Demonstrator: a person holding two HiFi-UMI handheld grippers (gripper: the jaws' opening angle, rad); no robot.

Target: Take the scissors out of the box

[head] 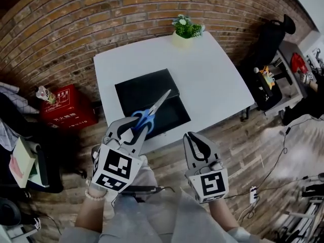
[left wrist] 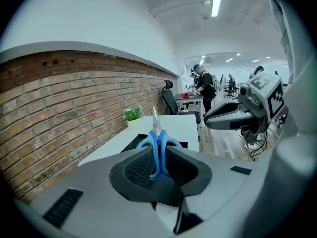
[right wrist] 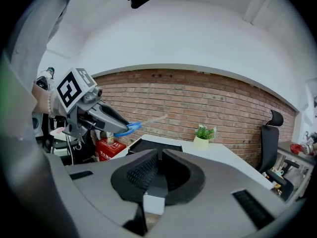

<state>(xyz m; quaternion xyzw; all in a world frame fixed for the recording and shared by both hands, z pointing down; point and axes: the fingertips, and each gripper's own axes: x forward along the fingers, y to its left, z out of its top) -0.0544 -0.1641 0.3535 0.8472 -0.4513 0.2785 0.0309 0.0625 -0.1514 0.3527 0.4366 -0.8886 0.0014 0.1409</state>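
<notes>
**Brick wall, white table: scissors out of the box, in the left gripper**

White table (head: 212, 75) stands against the brick wall with the open black box (head: 136, 92) on it, and the work sits at its near edge. The left gripper (head: 132, 130) is pinched on the scissors (head: 152, 110). Its pads clamp the blue handle loops from both sides, which keeps the tool from swinging and leaves the blades free. In its own view the loops stand squeezed between the ribbed pads (left wrist: 141, 165).

The right gripper (head: 196, 147) hangs beside it, jaws pressed together on nothing. It looks like a spare hand kept out of the way.

The scissors are in the air, their blades over the box and clear of the tray, so the lift looks done and only setting them down seems left. They have blue plastic handles and slim silver blades, closed, with the tip pointing away toward the potted plant (head: 186, 30) at the table's far edge.
</notes>
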